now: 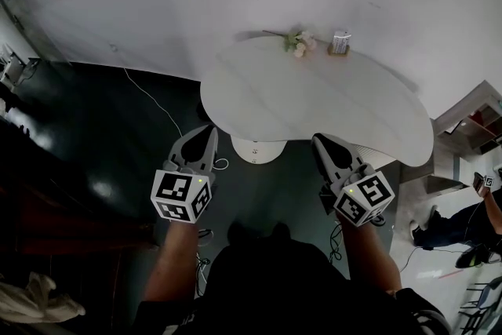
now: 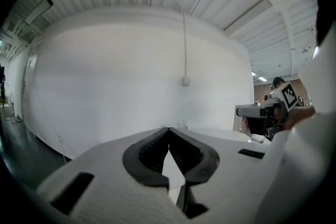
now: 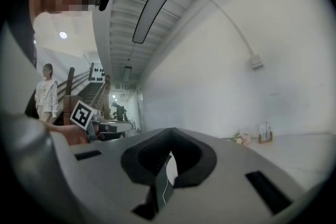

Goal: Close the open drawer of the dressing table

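The white dressing table point(image 1: 314, 102) with a rounded top stands against the white wall. No open drawer shows in any view; the top hides its front. My left gripper point(image 1: 209, 134) hovers in front of the table's near left edge, shut and holding nothing. My right gripper point(image 1: 321, 143) hovers in front of the near edge further right, also shut and holding nothing. In the left gripper view the left gripper point(image 2: 168, 129) has its jaws meeting at the tip and faces the bare wall. In the right gripper view the right gripper point(image 3: 170, 131) has its jaws closed too.
A small flower bunch point(image 1: 298, 42) and a little holder point(image 1: 340, 42) sit at the table's back edge. A white cable point(image 1: 157, 102) runs over the dark floor on the left. A shelf unit point(image 1: 474, 120) and a seated person point(image 1: 463, 223) are on the right.
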### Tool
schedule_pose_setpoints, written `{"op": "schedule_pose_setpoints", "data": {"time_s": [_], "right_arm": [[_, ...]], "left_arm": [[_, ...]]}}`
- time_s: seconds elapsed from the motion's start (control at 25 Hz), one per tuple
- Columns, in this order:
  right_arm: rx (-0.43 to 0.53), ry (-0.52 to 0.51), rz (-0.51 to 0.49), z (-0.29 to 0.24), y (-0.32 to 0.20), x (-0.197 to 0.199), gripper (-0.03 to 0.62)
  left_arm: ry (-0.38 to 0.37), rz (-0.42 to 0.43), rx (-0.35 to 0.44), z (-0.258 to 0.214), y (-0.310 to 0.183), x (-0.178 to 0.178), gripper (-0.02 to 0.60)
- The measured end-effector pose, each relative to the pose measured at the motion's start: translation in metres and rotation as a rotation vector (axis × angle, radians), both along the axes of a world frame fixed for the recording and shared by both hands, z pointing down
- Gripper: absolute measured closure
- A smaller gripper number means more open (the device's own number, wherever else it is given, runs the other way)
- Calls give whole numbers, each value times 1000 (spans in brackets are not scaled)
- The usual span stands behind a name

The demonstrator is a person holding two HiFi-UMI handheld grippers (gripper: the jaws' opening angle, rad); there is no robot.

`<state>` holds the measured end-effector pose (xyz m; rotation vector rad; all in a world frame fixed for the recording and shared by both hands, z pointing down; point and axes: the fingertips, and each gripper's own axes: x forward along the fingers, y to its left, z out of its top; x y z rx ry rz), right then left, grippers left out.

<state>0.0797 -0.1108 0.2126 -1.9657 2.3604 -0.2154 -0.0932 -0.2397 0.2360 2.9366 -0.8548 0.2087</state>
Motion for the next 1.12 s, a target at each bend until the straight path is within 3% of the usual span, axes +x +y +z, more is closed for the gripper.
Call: {"op": "schedule_pose_setpoints", "data": {"time_s": [0.4,1.12], "right_arm": [[25,84,-27,-8,-1,-6,591],[11,62,-42,0,0,-9,591]], "left_arm": [[-9,-2,-9,4,4,1,578],[-19,-6,-26,15,6,-3,578]]}}
